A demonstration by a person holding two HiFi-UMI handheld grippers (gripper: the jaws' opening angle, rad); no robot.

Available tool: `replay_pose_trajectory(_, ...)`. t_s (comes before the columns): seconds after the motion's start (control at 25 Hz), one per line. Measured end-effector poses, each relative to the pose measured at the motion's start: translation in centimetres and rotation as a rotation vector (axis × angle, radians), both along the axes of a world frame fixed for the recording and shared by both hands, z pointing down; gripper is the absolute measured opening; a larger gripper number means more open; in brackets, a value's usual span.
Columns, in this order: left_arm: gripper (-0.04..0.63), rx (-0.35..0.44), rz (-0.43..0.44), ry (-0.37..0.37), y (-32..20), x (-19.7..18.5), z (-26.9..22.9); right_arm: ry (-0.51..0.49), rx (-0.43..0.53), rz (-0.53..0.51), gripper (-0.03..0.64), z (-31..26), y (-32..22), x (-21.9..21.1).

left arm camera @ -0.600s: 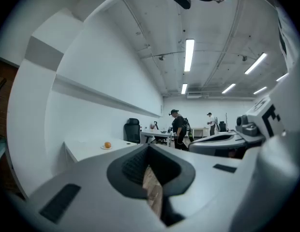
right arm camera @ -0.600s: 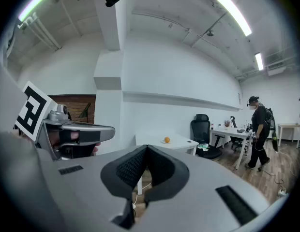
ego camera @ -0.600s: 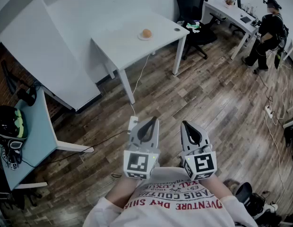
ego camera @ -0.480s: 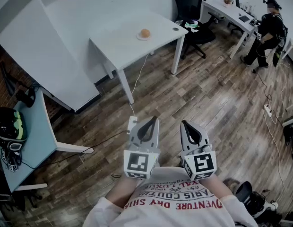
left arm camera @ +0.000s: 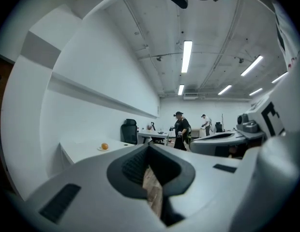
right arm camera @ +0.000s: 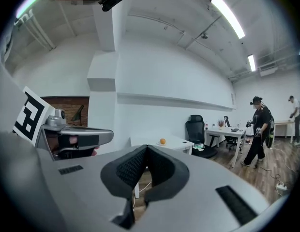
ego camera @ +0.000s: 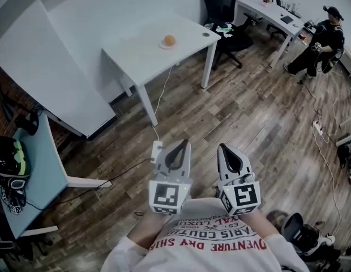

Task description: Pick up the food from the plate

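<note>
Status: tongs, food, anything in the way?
Left tongs, right tongs shut, empty. Orange food on plate, far white table, untouched. Cable on floor along the way.

White table is standing in the upper centre of the head view on the wooden floor. A plate is sitting near its far edge, carrying one round orange food. A small dark object is lying toward the right corner, well apart. Teal table at the left edge is bearing a black helmet. A white cable is trailing down to the floor.
</note>
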State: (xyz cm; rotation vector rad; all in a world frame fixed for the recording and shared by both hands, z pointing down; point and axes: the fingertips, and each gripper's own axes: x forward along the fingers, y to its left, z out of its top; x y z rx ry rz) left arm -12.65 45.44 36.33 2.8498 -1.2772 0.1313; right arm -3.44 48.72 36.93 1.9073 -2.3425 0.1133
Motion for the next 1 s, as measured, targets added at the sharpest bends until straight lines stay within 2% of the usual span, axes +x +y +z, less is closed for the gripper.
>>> replay_pose_trajectory(0.28,0.005,-0.043,0.024,0.027,-0.9,-0.5,1.4,0.011,-0.051,0.030,0.008,1.8,-0.3,-0.4)
replay_pose_trajectory(0.52,0.005,-0.085,0.000,0.030,-3.4,0.6,2.8,0.015,-0.061,0.040,0.008,2.8,-2.7,1.4)
replay_pose_trajectory(0.76,0.005,-0.089,-0.044,0.004,-7.4,3.9,3.3,-0.001,-0.048,-0.011,0.008,2.8,-8.0,4.9)
replay_pose_trajectory(1.0,0.006,-0.093,-0.128,-0.016,-12.8,8.3,2.7,-0.029,-0.050,-0.079,0.008,2.0,-14.7,10.2)
